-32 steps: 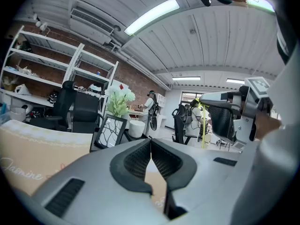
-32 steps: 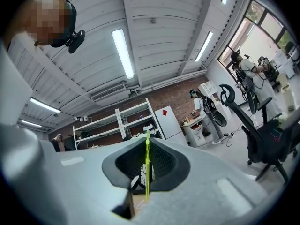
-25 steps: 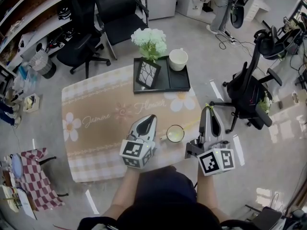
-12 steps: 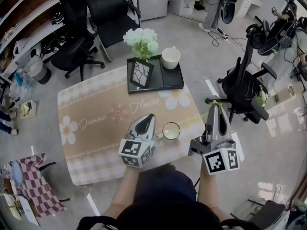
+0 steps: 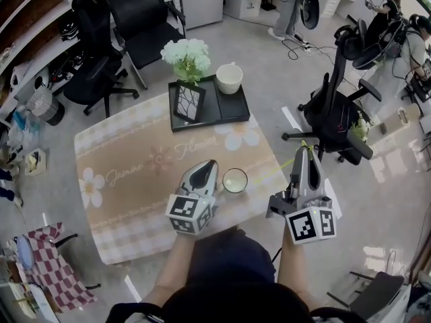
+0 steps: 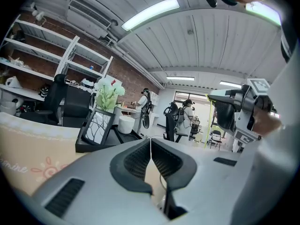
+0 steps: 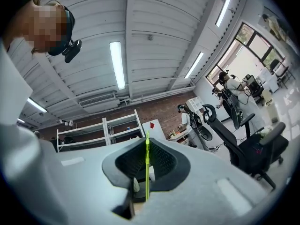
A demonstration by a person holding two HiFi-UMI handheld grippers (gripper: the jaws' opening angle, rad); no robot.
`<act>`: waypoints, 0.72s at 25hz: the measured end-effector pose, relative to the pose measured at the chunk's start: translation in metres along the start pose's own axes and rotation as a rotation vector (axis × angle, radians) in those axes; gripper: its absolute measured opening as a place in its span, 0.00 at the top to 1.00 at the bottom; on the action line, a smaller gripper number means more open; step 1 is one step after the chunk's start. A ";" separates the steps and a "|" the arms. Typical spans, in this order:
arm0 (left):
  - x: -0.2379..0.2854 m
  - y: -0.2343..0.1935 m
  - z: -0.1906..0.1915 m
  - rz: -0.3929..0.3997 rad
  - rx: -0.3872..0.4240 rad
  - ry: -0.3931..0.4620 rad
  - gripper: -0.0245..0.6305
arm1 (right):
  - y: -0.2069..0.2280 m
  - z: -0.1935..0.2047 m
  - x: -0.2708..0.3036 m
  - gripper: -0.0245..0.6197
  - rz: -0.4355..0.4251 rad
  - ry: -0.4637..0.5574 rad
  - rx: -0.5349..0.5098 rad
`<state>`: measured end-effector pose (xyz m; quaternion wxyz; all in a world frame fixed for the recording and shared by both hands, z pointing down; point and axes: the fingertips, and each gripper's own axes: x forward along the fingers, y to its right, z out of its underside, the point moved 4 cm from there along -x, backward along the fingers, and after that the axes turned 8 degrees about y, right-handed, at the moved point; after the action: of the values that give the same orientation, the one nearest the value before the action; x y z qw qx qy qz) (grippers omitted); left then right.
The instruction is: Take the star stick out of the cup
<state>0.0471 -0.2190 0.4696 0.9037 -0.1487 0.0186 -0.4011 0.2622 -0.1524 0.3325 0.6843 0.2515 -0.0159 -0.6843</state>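
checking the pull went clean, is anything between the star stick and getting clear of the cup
Nothing visible stands in the way. The star stick is pinched in the right claw, out of the cup and off to its right, with only open air between them.

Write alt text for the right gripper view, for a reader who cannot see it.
The right tool clamps a thin yellow-green stick between its shut jaws, aimed up at a white panelled ceiling with strip lights. Behind are white shelves, a brick wall and a black office chair.
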 end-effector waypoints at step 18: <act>-0.016 -0.018 0.004 -0.048 -0.051 -0.001 0.94 | 0.034 0.062 -0.022 0.94 0.125 -0.152 -0.078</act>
<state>0.0243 -0.2179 0.4776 0.8898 -0.1723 0.0247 -0.4218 0.2701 -0.1536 0.4063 0.7317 0.1705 -0.0565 -0.6576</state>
